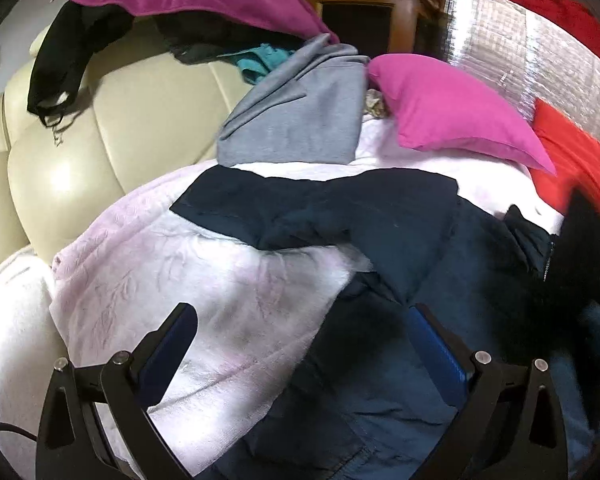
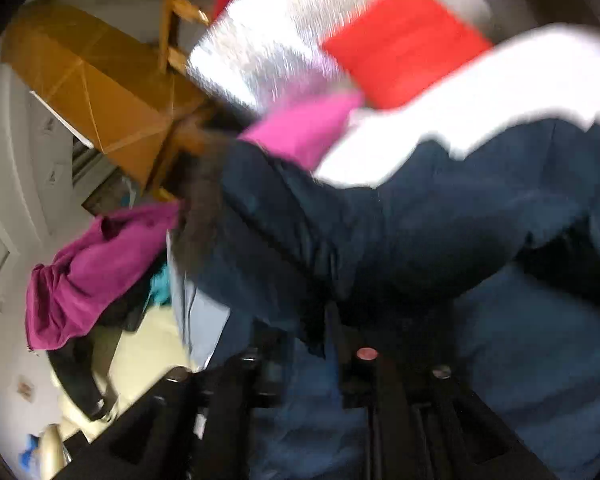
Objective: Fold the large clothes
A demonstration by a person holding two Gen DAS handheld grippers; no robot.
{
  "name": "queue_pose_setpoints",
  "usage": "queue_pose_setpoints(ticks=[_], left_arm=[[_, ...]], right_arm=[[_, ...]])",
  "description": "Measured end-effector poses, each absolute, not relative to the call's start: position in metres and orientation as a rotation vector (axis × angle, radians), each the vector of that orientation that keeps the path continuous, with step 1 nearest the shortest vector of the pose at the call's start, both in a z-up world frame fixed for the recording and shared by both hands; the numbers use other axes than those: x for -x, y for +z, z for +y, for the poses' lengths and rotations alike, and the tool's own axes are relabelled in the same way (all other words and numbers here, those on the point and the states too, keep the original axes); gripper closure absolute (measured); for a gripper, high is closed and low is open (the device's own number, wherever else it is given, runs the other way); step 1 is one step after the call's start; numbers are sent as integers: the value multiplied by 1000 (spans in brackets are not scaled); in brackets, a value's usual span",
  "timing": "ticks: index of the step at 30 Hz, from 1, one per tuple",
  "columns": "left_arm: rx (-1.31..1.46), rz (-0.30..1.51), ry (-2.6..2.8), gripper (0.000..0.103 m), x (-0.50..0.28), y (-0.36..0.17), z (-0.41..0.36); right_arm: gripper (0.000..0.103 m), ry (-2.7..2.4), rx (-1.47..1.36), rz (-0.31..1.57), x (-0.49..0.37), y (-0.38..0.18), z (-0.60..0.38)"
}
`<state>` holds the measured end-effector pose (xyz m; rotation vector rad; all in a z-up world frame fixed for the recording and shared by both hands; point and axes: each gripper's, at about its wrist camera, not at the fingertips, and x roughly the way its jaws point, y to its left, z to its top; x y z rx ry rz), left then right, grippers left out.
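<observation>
Left wrist view, left to right: cream sofa back [image 1: 60,152], pale pink blanket [image 1: 188,280], then your navy padded jacket [image 1: 372,220] spread across it, one sleeve reaching left. Your left gripper [image 1: 300,328] hovers with fingers wide apart, gripping nothing. Right wrist view is blurred: your right gripper [image 2: 320,352] sits low over the jacket, fingers seemingly parted; whether cloth is pinched cannot be told. Expect soft, bulky, slippery fabric; take hold at hem or cuff.
</observation>
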<state>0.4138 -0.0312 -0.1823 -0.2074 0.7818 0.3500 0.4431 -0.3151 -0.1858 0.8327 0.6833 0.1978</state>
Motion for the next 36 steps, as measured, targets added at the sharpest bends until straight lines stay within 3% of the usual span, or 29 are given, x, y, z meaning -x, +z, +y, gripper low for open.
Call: queue_pose_setpoints(ticks=[1, 2, 11, 18, 26, 31, 33, 34, 36], left_arm=[[220, 787, 346, 0, -413, -183, -28], [228, 793, 342, 0, -414, -184, -27], [326, 857, 222, 0, -418, -192, -7], [258, 753, 222, 0, -410, -179, -21], [124, 706, 220, 0, -424, -181, -45], [97, 693, 258, 0, -435, -181, -49], [98, 702, 291, 0, -441, -183, -43], [99, 709, 305, 0, -442, -185, -40], [128, 740, 330, 0, -448, -190, -29]], right_arm=[[19, 203, -849, 722, -443, -192, -311], [12, 204, -857, 731, -436, -194, -310], [12, 22, -864, 581, -353, -146, -373], [13, -209, -878, 470, -296, -161, -452], [19, -278, -986, 565, -332, -211, -534], [24, -287, -858, 705, -373, -226, -547], [35, -267, -872, 761, -382, -239, -551], [49, -280, -851, 780, -385, -243, -550], [59, -279, -804, 776, -385, -240, -542]])
